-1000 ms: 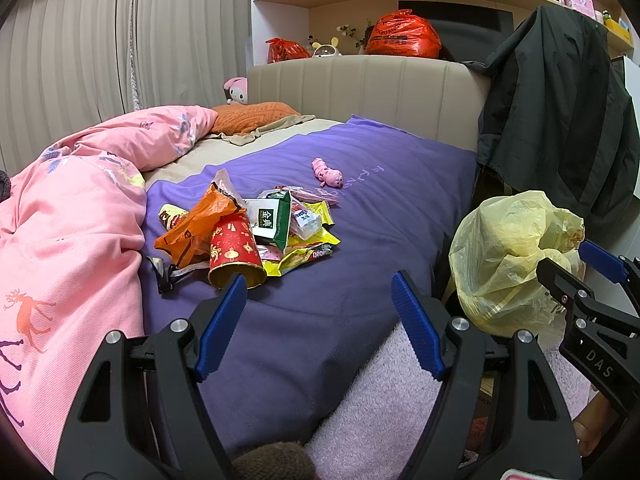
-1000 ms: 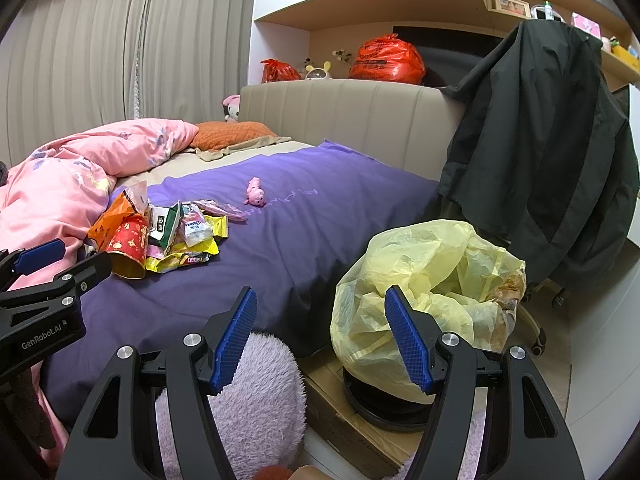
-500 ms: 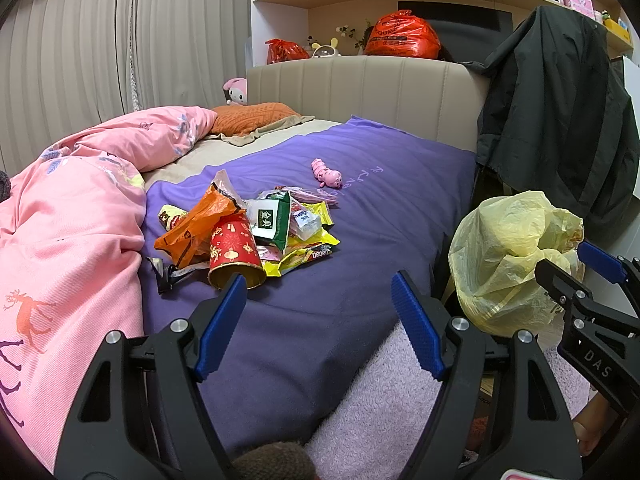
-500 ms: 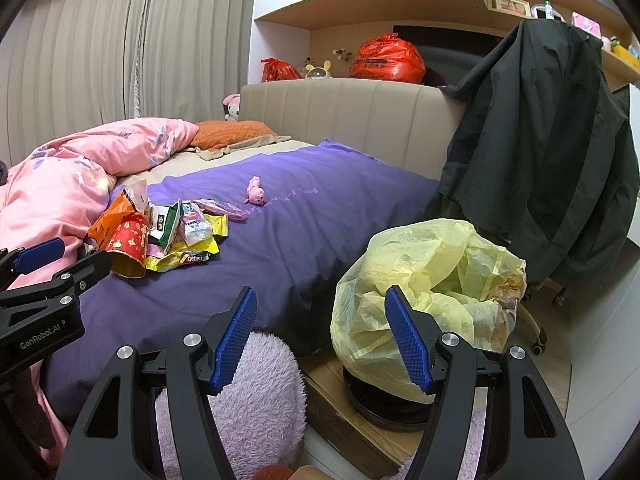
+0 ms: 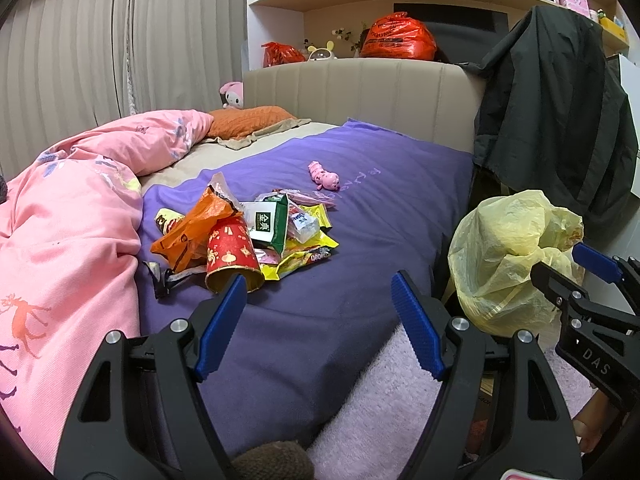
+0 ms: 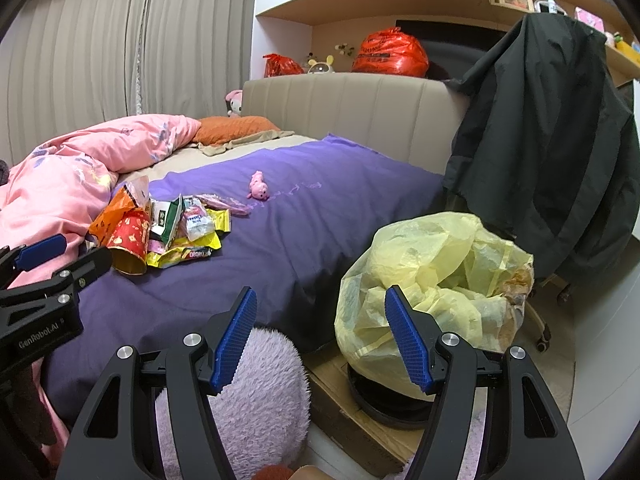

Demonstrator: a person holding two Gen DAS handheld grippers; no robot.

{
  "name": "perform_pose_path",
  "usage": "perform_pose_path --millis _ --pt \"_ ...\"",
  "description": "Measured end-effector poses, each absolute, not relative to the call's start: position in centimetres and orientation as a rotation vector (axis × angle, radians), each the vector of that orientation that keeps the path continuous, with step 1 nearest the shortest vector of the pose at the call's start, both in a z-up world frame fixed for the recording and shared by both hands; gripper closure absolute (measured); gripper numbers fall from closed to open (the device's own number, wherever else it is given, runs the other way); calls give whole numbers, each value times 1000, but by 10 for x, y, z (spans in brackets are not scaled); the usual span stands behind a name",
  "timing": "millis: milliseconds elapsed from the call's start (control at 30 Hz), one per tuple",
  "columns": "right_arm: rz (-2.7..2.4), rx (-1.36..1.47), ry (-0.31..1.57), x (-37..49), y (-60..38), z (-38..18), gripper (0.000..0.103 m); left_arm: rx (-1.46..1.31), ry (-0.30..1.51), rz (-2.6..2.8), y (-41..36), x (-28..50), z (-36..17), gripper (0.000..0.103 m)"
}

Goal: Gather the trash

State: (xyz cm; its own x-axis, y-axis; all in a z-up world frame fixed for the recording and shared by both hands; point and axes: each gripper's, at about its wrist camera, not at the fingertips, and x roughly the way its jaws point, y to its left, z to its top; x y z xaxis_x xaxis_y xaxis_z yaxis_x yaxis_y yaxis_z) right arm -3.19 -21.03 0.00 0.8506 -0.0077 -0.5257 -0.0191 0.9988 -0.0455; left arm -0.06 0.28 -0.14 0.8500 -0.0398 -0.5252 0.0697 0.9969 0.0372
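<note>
A pile of trash lies on the purple blanket [image 5: 360,208]: a red paper cup [image 5: 232,252] on its side, an orange wrapper [image 5: 192,232], a green-and-white packet [image 5: 268,224] and yellow wrappers [image 5: 300,260]. The pile also shows in the right wrist view [image 6: 160,232]. A yellow trash bag [image 6: 432,280] in a black bin stands beside the bed, also in the left wrist view [image 5: 508,256]. My left gripper [image 5: 318,300] is open and empty, just short of the cup. My right gripper [image 6: 320,320] is open and empty, near the bag.
A pink duvet [image 5: 68,232] covers the bed's left side. A small pink toy [image 5: 324,176] lies beyond the trash. A fluffy lilac plush [image 6: 256,392] sits at the bed's near edge. A dark jacket [image 6: 552,152] hangs at the right. The bin rests on cardboard [image 6: 352,412].
</note>
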Motion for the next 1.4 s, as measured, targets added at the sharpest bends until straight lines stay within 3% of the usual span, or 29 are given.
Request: perform_pose_path --millis 400,667,867,900,967,1033,1400 --pt "103 -101 623 42 -208 -20 40 71 648 -111 86 87 10 32" --pt "196 -136 667 98 -175 -33 40 10 695 -175 174 167 7 21" --pt "236 -147 683 126 -144 -41 40 70 781 -187 144 198 -16 21" --pt "244 -146 686 130 -138 -41 40 83 799 -178 138 205 -22 22" --pt "258 -147 691 135 -125 -42 40 92 847 -189 133 217 -33 39" --pt "280 -155 691 133 -113 -43 40 53 902 -218 139 225 -41 66" --pt "585 -198 680 113 -11 -42 40 -122 621 -211 217 169 21 74"
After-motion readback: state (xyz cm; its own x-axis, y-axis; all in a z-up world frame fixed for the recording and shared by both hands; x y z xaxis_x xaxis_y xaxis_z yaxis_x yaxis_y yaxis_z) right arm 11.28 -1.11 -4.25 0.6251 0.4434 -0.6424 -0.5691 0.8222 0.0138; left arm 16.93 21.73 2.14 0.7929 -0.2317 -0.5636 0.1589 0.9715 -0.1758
